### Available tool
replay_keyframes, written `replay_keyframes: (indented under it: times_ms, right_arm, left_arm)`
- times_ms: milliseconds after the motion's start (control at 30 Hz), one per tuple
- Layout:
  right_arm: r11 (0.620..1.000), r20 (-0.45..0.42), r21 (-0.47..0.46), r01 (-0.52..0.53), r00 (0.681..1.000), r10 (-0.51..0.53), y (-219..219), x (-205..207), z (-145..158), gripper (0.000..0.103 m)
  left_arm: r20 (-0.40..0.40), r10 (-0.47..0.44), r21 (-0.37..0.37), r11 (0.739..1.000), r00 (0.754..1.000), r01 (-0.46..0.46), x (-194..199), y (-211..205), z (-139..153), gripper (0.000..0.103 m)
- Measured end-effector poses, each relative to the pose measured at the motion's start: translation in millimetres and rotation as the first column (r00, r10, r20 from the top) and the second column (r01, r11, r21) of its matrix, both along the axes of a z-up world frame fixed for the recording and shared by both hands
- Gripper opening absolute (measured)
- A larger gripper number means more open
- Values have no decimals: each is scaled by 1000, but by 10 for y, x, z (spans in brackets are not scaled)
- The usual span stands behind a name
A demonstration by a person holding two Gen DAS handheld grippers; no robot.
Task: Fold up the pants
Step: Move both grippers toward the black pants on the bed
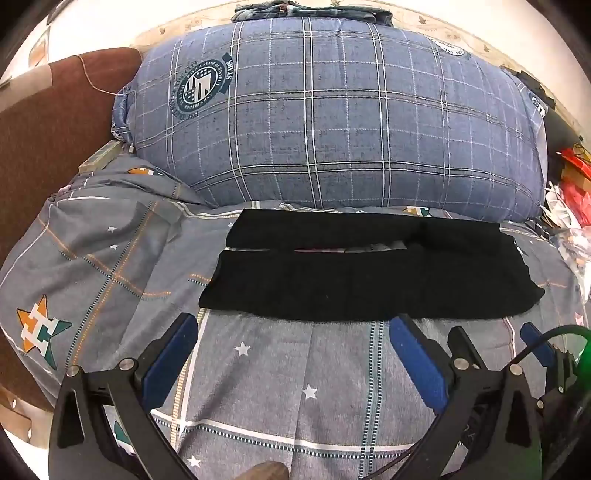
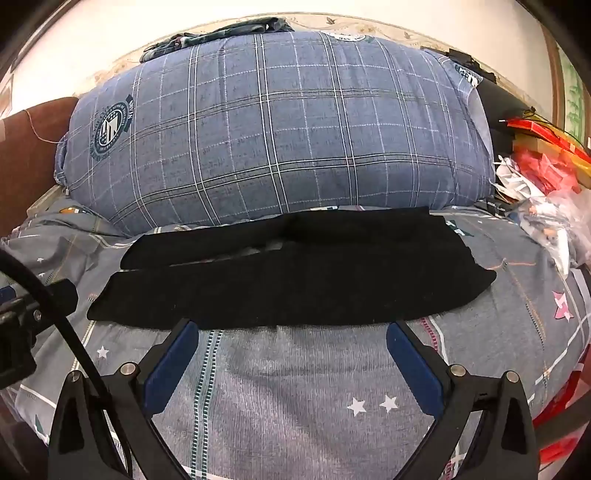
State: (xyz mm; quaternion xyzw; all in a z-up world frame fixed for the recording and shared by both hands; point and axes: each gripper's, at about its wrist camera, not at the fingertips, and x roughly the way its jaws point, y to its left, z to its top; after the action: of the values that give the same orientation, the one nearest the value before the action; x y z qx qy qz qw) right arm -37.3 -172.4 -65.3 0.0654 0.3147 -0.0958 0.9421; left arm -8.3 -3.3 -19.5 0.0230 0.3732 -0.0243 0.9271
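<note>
Black pants [image 1: 362,280] lie flat across the grey patterned bedsheet [image 1: 280,376], legs side by side pointing left, waist at the right. They also show in the right wrist view [image 2: 295,284]. My left gripper [image 1: 293,325] is open and empty, its blue-padded fingertips just short of the pants' near edge. My right gripper [image 2: 291,330] is open and empty, its tips at the pants' near edge. The right gripper's fingers [image 1: 532,339] show at the right of the left wrist view; part of the left gripper [image 2: 22,317] shows at the left of the right wrist view.
A large blue plaid pillow [image 1: 332,122] lies just behind the pants. A brown headboard [image 1: 48,122] stands at the left. Red packaging and plastic bags [image 2: 543,173] clutter the right side. Folded dark clothes [image 1: 314,11] rest on top of the pillow.
</note>
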Motion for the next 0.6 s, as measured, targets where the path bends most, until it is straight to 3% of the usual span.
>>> replay_keyframes:
  times_ms: [600]
  right_arm:
    - [1000,-66,18,-19,998,20,-47,64,-78,103]
  left_arm:
    - [-41,-4,-2,1000,999,4,21,21,-134,103]
